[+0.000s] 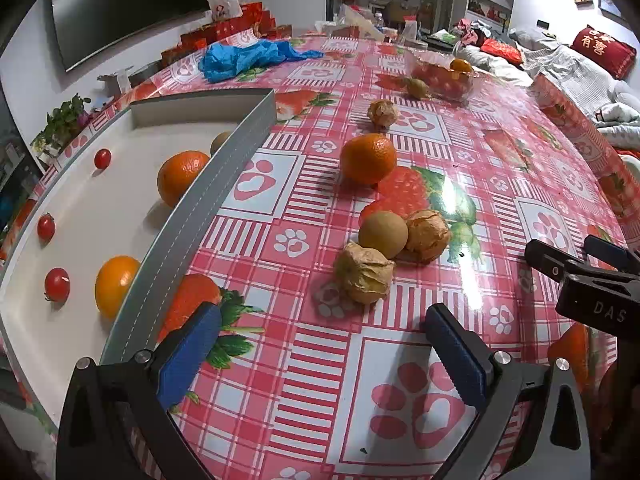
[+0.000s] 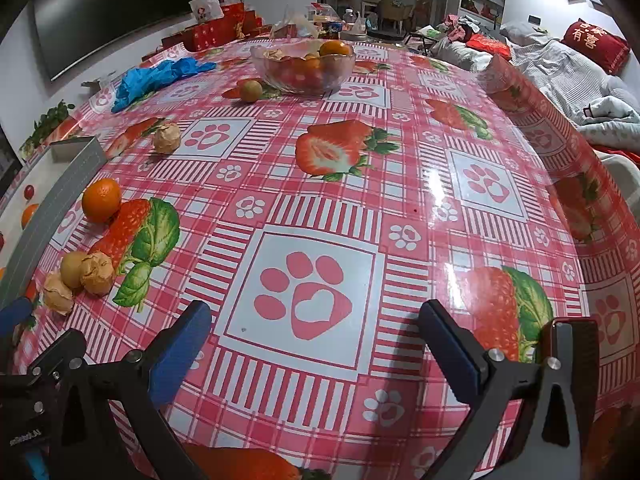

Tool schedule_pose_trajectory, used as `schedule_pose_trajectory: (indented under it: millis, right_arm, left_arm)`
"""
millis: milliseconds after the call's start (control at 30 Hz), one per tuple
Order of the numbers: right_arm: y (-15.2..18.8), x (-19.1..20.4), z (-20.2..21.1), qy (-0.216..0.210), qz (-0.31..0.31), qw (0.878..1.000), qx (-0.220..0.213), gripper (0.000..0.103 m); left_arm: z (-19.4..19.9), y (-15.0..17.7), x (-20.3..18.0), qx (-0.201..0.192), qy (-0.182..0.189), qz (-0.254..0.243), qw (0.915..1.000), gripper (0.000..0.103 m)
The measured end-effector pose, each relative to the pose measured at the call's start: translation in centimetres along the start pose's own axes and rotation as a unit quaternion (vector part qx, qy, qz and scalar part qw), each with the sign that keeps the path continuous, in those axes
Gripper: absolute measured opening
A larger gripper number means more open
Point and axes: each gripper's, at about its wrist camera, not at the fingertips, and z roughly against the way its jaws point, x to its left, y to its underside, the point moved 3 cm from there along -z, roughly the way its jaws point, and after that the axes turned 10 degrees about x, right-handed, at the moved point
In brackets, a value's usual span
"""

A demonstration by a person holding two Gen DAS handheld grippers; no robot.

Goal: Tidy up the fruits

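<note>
Plainly, we start at the left: the white tray (image 1: 72,200) already holds oranges and cherry tomatoes at our ten o'clock. Our left gripper (image 1: 320,356) hangs with jaws wide apart and empty; the nearest husked fruit (image 1: 364,274) lies at about twelve o'clock, close ahead. Our right gripper (image 2: 316,344), also spread and empty, sees that cluster far off at ten o'clock, so we judge the left hand nearer.
</note>
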Motion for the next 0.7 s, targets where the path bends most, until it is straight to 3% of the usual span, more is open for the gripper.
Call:
schedule_pose_trajectory:
  millis: [700]
  right_arm:
    - [-0.03,0.03,0.0,0.001,-0.002,1.0,-0.002,0.103]
  left_arm:
    - [0.02,0.11,-0.02,-0.007,-0.001,0.002,1.0,0.102]
